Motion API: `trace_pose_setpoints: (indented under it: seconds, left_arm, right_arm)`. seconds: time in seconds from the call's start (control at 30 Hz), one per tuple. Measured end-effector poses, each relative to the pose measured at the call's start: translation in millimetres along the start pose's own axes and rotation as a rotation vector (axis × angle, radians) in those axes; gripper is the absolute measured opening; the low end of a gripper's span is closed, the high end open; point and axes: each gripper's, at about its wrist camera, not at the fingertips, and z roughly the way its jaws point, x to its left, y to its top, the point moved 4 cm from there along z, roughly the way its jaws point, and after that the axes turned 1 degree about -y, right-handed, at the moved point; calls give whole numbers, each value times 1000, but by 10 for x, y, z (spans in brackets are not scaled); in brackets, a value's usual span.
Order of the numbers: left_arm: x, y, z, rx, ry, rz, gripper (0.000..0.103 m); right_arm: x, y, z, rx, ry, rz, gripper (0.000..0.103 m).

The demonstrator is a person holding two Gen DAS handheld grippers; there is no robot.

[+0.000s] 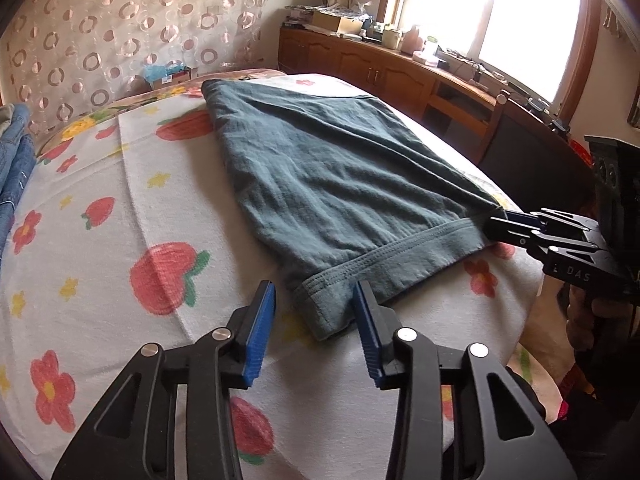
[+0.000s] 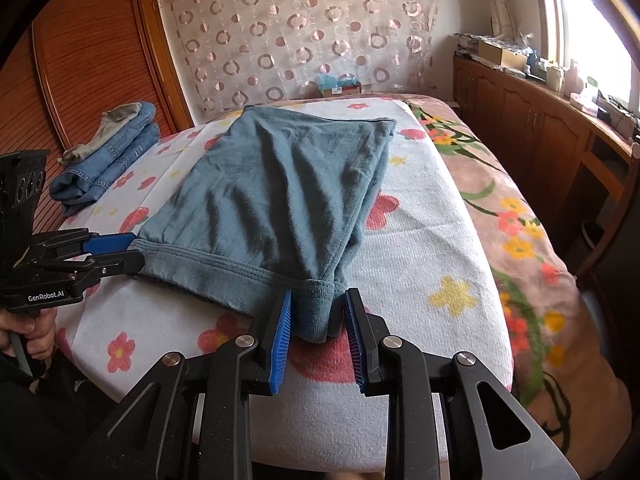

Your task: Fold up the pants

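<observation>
- The grey-teal knit pants (image 1: 340,168) lie flat in the middle of the white strawberry-and-flower print bed cover (image 1: 120,220), running from the near edge toward the far end. Their stitched band is nearest the camera.
- They look already doubled: stacked layers show along the right side in the right wrist view, so at least one fold seems done. The cloth is still long and a little wrinkled.
- The left gripper (image 1: 314,286) has its blue-padded fingers apart, straddling the near-left corner of the band — nothing clamped.
- The right gripper (image 2: 318,294) is likewise spread around the near-right corner, with the fabric between the pads but not pinched.
- What is left, I judge: close on both corners and carry the near end over to the far end, then flatten.
- A stack of folded blue denim jeans (image 2: 112,152) sits far left — likely finished pieces.
</observation>
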Motion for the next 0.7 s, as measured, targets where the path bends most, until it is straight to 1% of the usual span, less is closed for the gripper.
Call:
trace_pose_setpoints:
  seconds: [0.2, 0.23, 0.27, 0.3, 0.33, 0.4, 0.5, 0.63, 0.7]
  left_arm:
    - [-34, 10, 25, 4, -1, 12, 42]
    - [-60, 5, 26, 7, -5, 20, 40]
    - [-93, 3, 18, 7, -17, 33, 30]
    - [-120, 2, 8, 2, -10, 45, 27]
    - [-140, 5, 1, -2, 4, 54, 26]
    - [-151, 5, -9, -5, 5, 58, 21]
    - [-138, 17, -27, -9, -1, 53, 16]
    - [-147, 44, -64, -22, -2, 50, 15]
    - [-147, 65, -93, -32, -5, 48, 14]
  right_arm:
    - [6, 0, 12, 2, -3, -12, 29]
    - [6, 0, 11, 3, -1, -12, 29]
    - [3, 0, 12, 3, 1, -12, 29]
    - [2, -2, 12, 3, 4, -13, 29]
    - [1, -3, 12, 3, 6, -16, 29]
    - [-10, 6, 13, 7, 15, -18, 29]
    - [-19, 16, 18, 13, 36, -13, 24]
    - [-7, 41, 5, 7, 63, -14, 13]
    - [2, 56, 3, 6, 80, -6, 12]
